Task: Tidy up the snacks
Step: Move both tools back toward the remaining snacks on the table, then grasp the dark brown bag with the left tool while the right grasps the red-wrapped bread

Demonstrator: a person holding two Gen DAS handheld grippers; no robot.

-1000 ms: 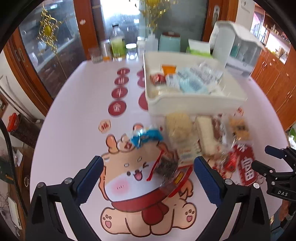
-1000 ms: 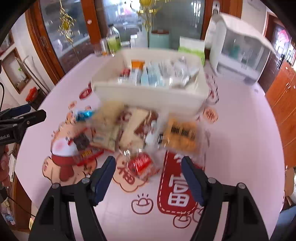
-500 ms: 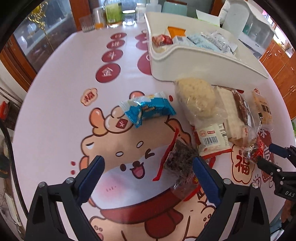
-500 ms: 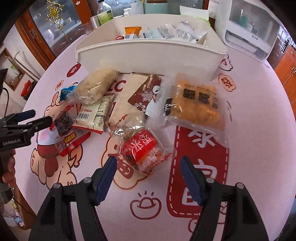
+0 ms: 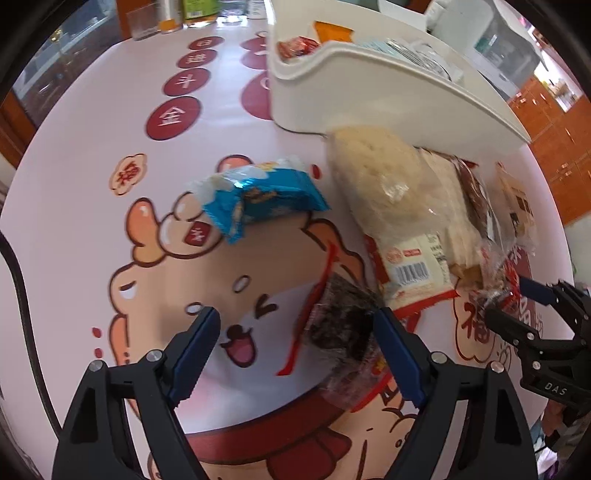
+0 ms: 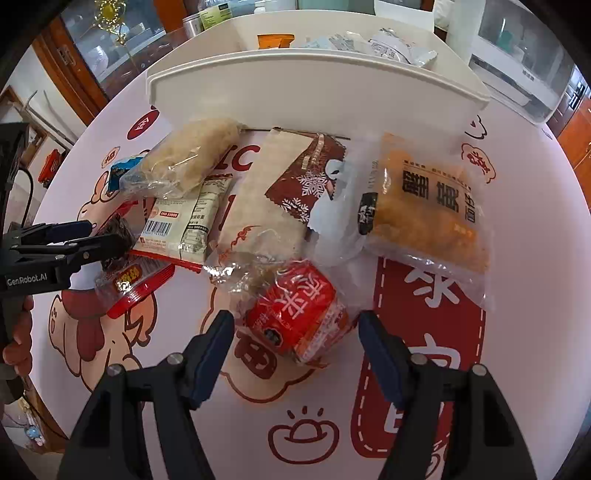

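Jaws closing on my left gripper (image 5: 297,326), dark snack (image 5: 341,325) between them, unpinched; right gripper (image 6: 295,330), stamped "DAS", straddles the red pack (image 6: 295,317) on the desk (image 6: 535,206), gaps either side.

A big table (image 6: 517,206) has a pale pink cloth with red signs and a cartoon puppy (image 5: 229,295) on it. Behind it stand brown wooden cupboards (image 5: 554,122) and a glass-door cabinet (image 6: 110,48). Bottles (image 5: 195,11) sit at the far edge.
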